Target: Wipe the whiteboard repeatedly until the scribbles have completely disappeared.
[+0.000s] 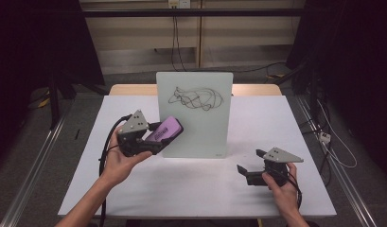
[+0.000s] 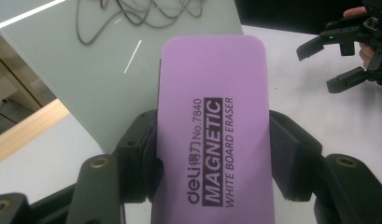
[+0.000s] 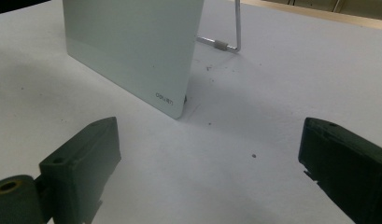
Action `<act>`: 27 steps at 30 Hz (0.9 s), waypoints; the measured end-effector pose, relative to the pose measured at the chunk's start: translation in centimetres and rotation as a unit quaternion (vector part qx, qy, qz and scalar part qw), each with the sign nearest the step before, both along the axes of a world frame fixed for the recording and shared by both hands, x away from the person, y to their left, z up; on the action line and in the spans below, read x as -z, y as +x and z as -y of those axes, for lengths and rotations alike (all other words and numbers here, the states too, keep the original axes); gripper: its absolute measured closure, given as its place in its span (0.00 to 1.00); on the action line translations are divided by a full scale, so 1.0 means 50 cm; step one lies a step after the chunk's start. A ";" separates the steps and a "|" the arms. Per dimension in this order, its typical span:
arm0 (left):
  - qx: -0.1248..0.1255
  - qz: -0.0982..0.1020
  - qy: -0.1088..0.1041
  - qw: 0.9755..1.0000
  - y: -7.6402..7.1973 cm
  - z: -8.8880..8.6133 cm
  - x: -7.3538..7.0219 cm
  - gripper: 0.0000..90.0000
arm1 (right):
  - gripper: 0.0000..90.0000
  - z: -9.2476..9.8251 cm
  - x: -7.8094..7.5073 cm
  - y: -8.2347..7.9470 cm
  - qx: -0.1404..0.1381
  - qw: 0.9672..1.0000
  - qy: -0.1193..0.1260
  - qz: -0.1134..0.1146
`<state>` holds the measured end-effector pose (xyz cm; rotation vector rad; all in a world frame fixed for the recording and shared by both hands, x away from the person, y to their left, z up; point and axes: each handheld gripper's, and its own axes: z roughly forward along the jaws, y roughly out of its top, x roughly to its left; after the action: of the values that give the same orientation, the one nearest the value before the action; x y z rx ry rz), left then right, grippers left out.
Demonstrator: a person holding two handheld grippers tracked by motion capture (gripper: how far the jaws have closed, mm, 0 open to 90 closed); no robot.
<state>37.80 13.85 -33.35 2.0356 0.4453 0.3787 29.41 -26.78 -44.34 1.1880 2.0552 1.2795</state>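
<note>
A small glass whiteboard point(image 1: 196, 118) stands upright on the table, with a black scribble point(image 1: 196, 98) near its top. My left gripper point(image 1: 155, 137) is shut on a purple magnetic whiteboard eraser point(image 1: 165, 129), held in the air in front of the board's lower left part. In the left gripper view the eraser point(image 2: 212, 126) sits lengthwise between the black jaws, pointing at the board point(image 2: 86, 70). My right gripper point(image 1: 250, 165) rests low over the table at the right, open, with nothing between its jaws. The right gripper view shows the board's lower corner point(image 3: 132, 51) ahead.
The white table point(image 1: 181, 184) has a wooden strip along its far edge point(image 1: 134, 89). A wire stand point(image 3: 226, 39) props the board from behind. Cables hang on the far wall and lie on the floor at the right. Metal rails run along both sides of the table.
</note>
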 end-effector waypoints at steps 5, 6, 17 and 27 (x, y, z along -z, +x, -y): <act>-0.011 0.025 -0.002 1.000 0.008 0.007 -0.016 0.45 | 0.06 0.001 0.000 -0.001 0.002 1.000 -0.001 0.000; -0.013 0.035 -0.003 0.999 0.011 0.010 -0.024 0.45 | 0.06 0.000 0.000 -0.001 0.001 1.000 -0.002 0.001; -0.036 0.061 -0.011 0.997 0.034 0.014 -0.040 0.45 | 0.06 -0.002 -0.001 -0.005 0.001 1.000 -0.003 0.004; -0.039 0.089 -0.020 0.995 0.043 0.028 -0.072 0.45 | 0.06 -0.002 -0.001 -0.003 0.001 1.000 0.003 0.001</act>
<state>39.95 12.45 -29.72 1.9312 0.4199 0.5887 29.29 -26.67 -44.27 1.1907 2.0485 1.2856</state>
